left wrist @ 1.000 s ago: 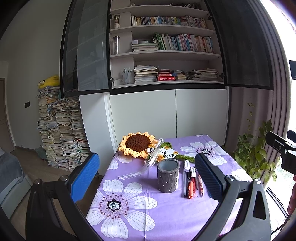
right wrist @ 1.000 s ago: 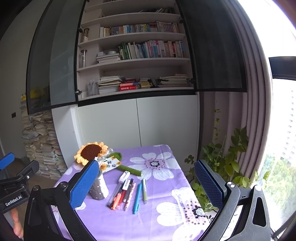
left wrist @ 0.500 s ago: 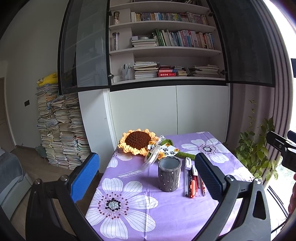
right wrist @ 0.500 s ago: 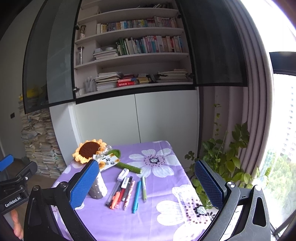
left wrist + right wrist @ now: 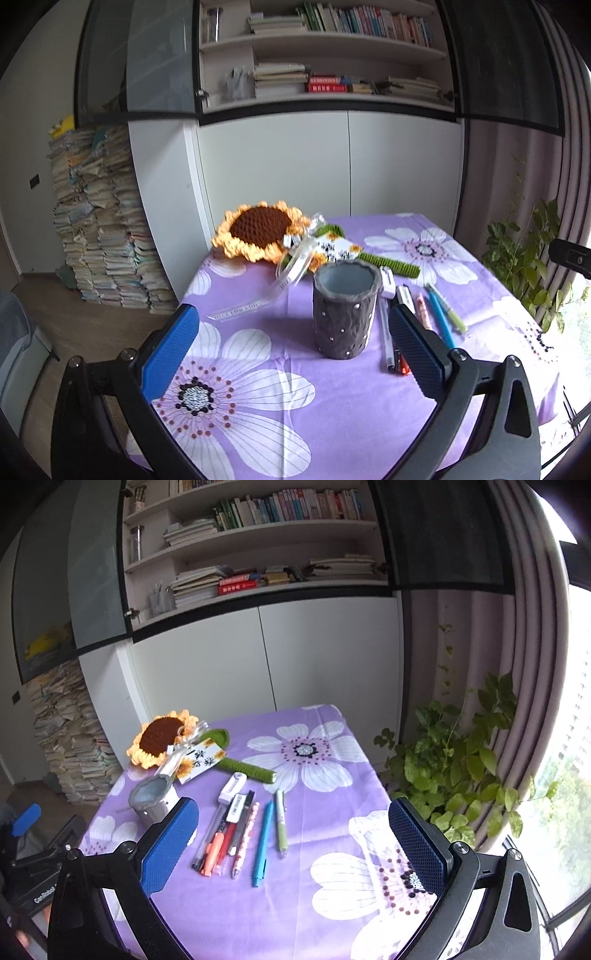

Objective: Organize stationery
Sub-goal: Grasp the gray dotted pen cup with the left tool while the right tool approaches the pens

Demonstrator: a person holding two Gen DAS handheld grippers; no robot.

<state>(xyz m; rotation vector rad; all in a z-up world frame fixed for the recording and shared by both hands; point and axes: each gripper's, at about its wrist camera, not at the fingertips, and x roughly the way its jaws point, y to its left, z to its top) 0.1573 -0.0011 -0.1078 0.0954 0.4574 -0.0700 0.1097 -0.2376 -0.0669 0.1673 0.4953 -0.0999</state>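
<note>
Both grippers, left (image 5: 291, 347) & right (image 5: 293, 843), wide apart, empty, above pens (image 5: 236, 827), approx. beside holder (image 5: 345, 310).

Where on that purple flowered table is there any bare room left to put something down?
Bare cloth lies right of the green pen, out to the table edge by the plant, and in front of the grey pen cup near the left tool. It is crowded from the crochet sunflower through the cup to the pens.

Matt dimpled pen cup (image 5: 346, 312); crocheted yarn sunflower (image 5: 259, 229); printed tablecloth (image 5: 325, 849)
</note>
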